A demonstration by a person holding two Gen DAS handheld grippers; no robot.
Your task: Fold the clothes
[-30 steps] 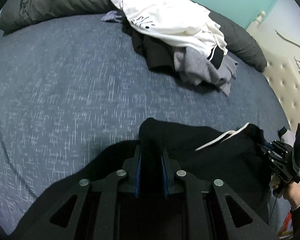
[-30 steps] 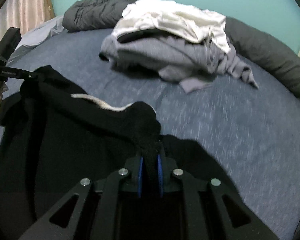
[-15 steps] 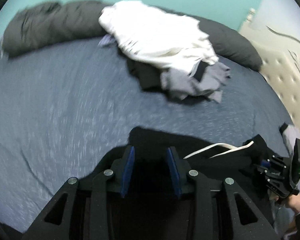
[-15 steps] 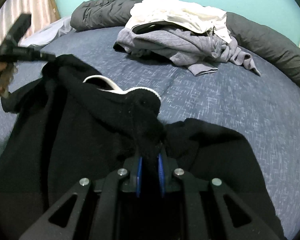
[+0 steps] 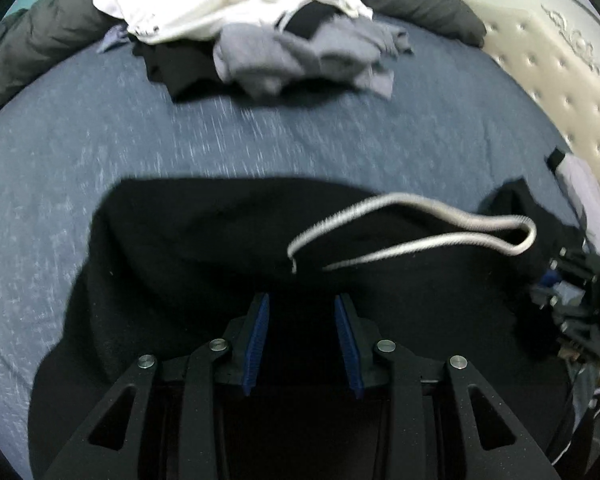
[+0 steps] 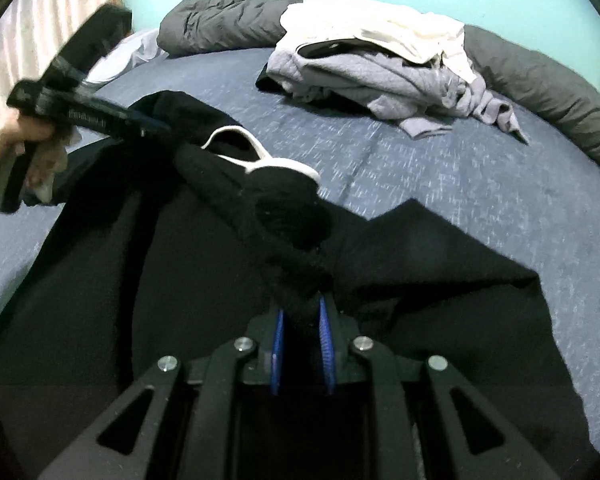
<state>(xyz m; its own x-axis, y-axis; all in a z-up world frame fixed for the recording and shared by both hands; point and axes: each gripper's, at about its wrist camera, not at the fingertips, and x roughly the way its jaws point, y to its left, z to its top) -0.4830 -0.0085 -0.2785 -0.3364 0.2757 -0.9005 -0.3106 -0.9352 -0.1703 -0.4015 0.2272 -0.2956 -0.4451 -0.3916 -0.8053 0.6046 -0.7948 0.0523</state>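
On my left wrist view the black garment (image 5: pixel 220 248) lies spread on the blue bed sheet (image 5: pixel 80 152), its long axis running roughly left to right across the frame, with the white-trimmed neckline (image 5: pixel 420 224) toward the right side and opening rightward. My left gripper (image 5: pixel 302 336) sits over the fabric with its jaws apart; the blue pads (image 5: pixel 256 340) frame only dark cloth lying below, nothing pinched between them. On the right wrist view my right gripper (image 6: pixel 302 344) has its jaws closed on a bunched fold of the black garment (image 6: pixel 292 240), and the cloth rises from there toward the neckline (image 6: pixel 260 160), which tilts up and away to the left. The left gripper (image 6: pixel 80 116) shows in that view at upper left, blurred, held by a hand (image 6: pixel 8 148); its tip meets the garment's edge, but I cannot tell whether it touches. In the left view the right gripper (image 5: pixel 572 300) is at the far right edge, dark on dark and partly cut off. Lower parts of the garment run out of frame beneath both rigs, so hem and sleeves are hard to separate. At the far side of the bed is a pile of clothes (image 5: pixel 260 32), white over grey and black, against a dark grey duvet (image 6: pixel 220 20). A padded cream headboard (image 5: pixel 560 72) stands at right.
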